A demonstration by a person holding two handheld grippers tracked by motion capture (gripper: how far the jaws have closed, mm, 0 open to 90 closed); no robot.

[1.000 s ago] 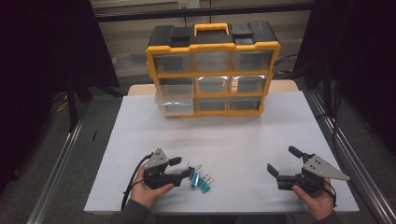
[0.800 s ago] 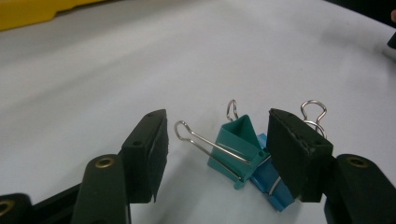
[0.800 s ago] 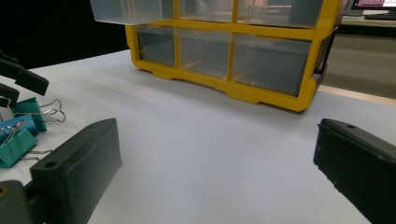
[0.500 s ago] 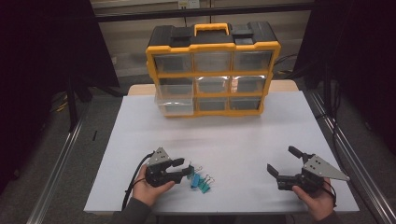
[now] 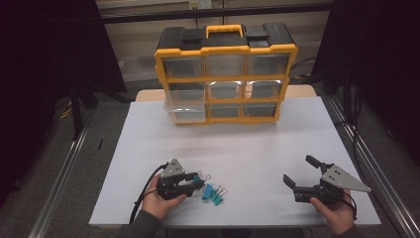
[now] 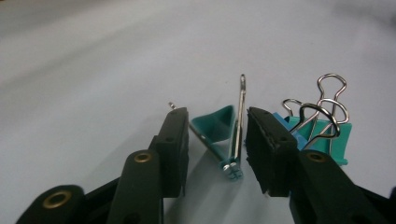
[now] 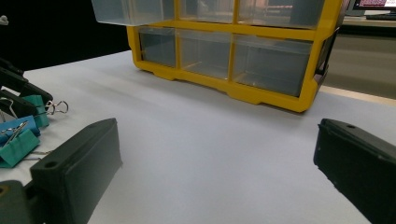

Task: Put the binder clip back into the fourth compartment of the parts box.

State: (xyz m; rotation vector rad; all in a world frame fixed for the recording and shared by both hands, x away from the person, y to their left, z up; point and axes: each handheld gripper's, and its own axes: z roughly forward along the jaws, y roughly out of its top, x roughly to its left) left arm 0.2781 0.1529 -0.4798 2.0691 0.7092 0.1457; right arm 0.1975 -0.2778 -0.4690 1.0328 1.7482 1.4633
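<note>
Several teal and blue binder clips (image 5: 213,193) lie near the white table's front edge. My left gripper (image 5: 197,182) is at their left side, and in the left gripper view its jaws (image 6: 217,151) stand a little apart on either side of one teal clip (image 6: 215,123). That clip's wire handles are splayed between the pads while it rests on the table. The other clips (image 6: 322,133) sit just beyond the right jaw. My right gripper (image 5: 298,170) is held wide open at the front right with nothing in it (image 7: 219,158).
A yellow and black drawer organizer (image 5: 225,74) stands at the back of the table (image 5: 148,148), with its left middle drawer (image 5: 185,106) pulled out. The right gripper view shows the organizer (image 7: 243,46) ahead and the clips (image 7: 18,140) at far left.
My left gripper has slid a little to the right, bringing its jaws around one teal clip. The right gripper has stayed still.
</note>
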